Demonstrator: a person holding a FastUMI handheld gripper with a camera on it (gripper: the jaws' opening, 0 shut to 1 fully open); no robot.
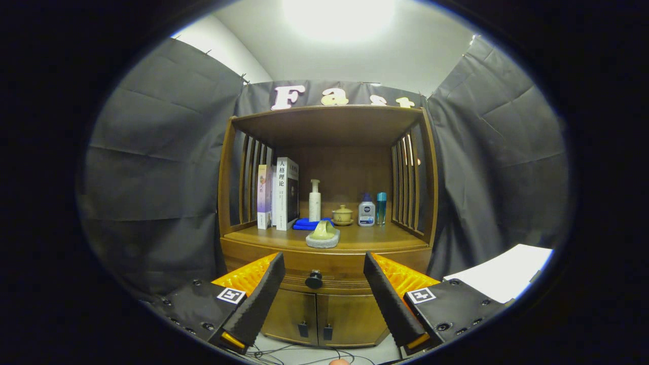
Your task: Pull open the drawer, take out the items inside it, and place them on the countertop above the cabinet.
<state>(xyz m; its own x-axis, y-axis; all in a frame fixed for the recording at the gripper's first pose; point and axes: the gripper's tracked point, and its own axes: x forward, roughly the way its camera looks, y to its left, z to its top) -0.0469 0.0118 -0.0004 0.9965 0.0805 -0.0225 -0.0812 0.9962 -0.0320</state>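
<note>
The gripper [320, 266] is wide open and holds nothing, with the closed drawer's knob [314, 279] between its fingers, so the drawer's [329, 263] contents are hidden, while the wooden cabinet's countertop [365, 237] carries books [285, 193], bottles [366, 210] and a sponge [323, 236].

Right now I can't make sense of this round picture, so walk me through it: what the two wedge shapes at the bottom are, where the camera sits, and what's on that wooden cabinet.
The camera rides on a handheld gripper that a person carries; there is no robot arm. The two wedges are its fingers, spread open and holding nothing. Between them, farther ahead, you see the black drawer knob of a wooden cabinet; the drawer is closed. On the countertop above stand upright books, a white pump bottle, a folded blue cloth, a small lidded cup, a lotion bottle and a teal bottle. Nearer the front edge lies a greenish object on a grey pad.
</note>
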